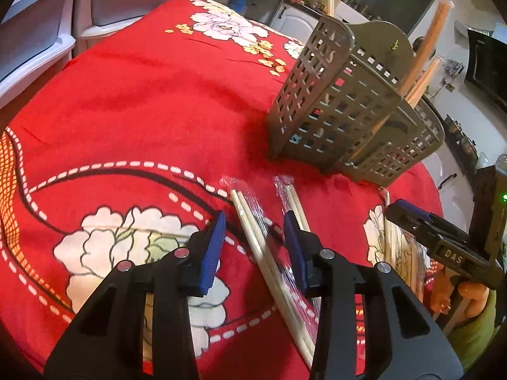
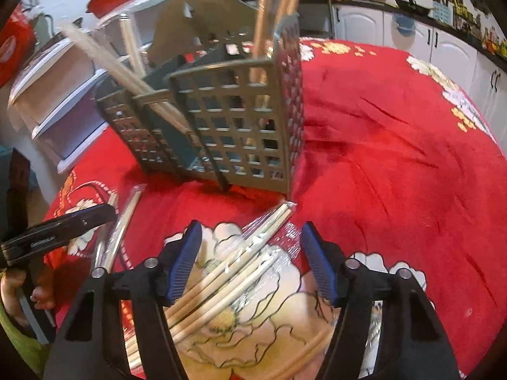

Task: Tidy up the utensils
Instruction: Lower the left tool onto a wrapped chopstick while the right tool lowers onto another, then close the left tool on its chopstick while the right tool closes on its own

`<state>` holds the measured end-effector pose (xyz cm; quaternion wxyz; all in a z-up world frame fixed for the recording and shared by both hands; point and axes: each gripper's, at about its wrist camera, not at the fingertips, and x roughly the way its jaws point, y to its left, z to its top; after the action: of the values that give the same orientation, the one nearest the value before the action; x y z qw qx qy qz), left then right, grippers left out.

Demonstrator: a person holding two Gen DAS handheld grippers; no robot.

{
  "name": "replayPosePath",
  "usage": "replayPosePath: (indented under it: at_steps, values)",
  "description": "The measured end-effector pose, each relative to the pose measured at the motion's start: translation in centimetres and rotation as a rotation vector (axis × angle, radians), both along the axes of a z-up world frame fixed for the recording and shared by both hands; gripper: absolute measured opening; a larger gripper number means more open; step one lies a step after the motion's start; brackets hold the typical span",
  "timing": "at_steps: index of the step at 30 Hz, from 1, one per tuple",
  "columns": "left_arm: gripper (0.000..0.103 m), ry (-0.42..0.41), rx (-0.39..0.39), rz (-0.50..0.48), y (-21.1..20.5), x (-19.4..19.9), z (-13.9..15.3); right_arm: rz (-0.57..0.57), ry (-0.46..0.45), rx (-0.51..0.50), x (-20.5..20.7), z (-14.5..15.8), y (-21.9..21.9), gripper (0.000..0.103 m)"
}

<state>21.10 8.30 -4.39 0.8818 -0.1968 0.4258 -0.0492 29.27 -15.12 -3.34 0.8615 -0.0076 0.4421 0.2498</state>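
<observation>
A grey lattice utensil basket [image 1: 348, 110] [image 2: 237, 120] stands on the red floral cloth, with several chopsticks [image 1: 421, 72] [image 2: 272, 15] upright in its compartments. My left gripper [image 1: 256, 240] hovers open over a plastic-wrapped chopstick pair [image 1: 253, 234] that lies diagonally between its blue pads, not pinched. A second wrapped pair [image 1: 293, 196] lies by the right pad. My right gripper [image 2: 253, 250] is open above a loose pile of wrapped chopsticks [image 2: 240, 262]; its pads are clear of them. Each gripper shows at the edge of the other's view: the right gripper [image 1: 402, 209] and the left gripper [image 2: 85, 215].
The red floral cloth [image 1: 142, 95] [image 2: 396, 126] covers a round table. White plastic drawer units [image 1: 41, 31] [image 2: 63, 110] stand beyond its edge, and white kitchen cabinets [image 2: 443, 50] line the back. A person's hand [image 1: 472, 291] [image 2: 19, 288] holds each gripper handle.
</observation>
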Motion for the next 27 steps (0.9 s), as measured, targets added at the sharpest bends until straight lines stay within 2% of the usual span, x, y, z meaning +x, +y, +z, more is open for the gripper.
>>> replayPosePath:
  at_steps: [5,7,13,21,27]
  values:
    - [0.028,0.009,0.011,0.011,0.1,0.8,-0.1,-0.019,0.022,0.007,1.4,-0.5,0.1,0.05]
    - [0.024,0.012,0.015,0.017,0.2,1.1,-0.1,-0.024,0.022,0.002,1.7,-0.6,0.2,0.041]
    - [0.016,0.018,0.036,0.033,0.3,1.9,-0.2,-0.019,0.0,-0.013,1.5,-0.8,0.5,0.023]
    - [0.006,0.017,0.055,0.051,0.4,1.7,0.0,-0.005,0.01,0.031,0.9,0.0,0.4,0.018]
    - [0.005,-0.007,0.03,0.054,0.7,0.8,0.8,0.005,-0.015,0.053,-0.1,1.3,0.3,0.015]
